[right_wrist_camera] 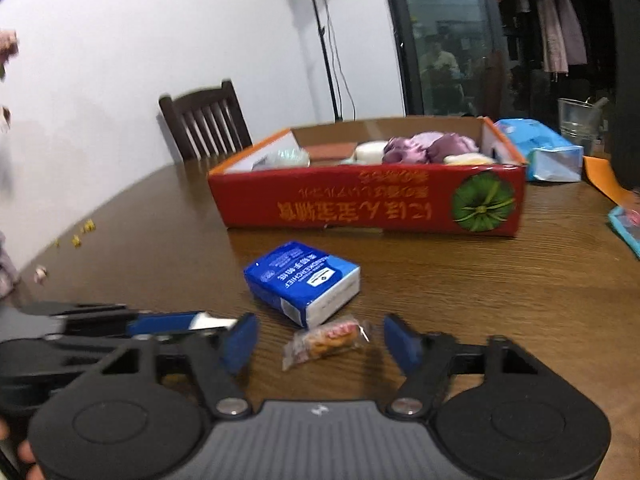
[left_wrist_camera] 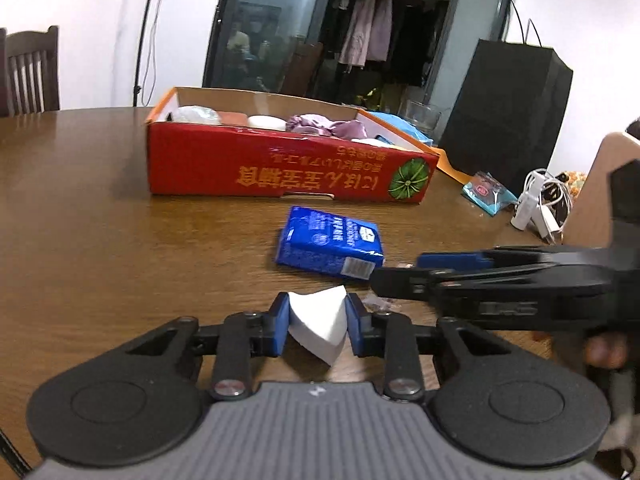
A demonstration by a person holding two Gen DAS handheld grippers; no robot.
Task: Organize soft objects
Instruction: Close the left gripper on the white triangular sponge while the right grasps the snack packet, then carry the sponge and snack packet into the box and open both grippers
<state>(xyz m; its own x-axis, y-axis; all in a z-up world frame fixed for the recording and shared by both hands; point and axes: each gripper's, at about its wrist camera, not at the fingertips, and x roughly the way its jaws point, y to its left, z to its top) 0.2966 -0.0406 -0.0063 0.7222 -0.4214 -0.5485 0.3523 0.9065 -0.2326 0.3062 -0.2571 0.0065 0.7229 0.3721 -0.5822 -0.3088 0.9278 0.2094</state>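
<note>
My left gripper (left_wrist_camera: 317,322) is shut on a white wedge-shaped sponge (left_wrist_camera: 318,328) and holds it above the wooden table (left_wrist_camera: 100,220). My right gripper (right_wrist_camera: 320,342) is open, its blue pads on either side of a small clear snack packet (right_wrist_camera: 326,340) lying on the table. A blue tissue pack (left_wrist_camera: 330,242) lies just beyond; it also shows in the right wrist view (right_wrist_camera: 304,280). Behind it stands a red cardboard box (left_wrist_camera: 280,168) holding a purple cloth (left_wrist_camera: 328,126) and pale soft items. The right gripper enters the left wrist view (left_wrist_camera: 400,276) from the right.
A black bag (left_wrist_camera: 508,112), a white charger with cables (left_wrist_camera: 536,204) and a teal packet (left_wrist_camera: 486,192) sit at the right. A light blue pack (right_wrist_camera: 548,152) and a glass (right_wrist_camera: 576,120) stand behind the box. A dark chair (right_wrist_camera: 204,120) is at the far side.
</note>
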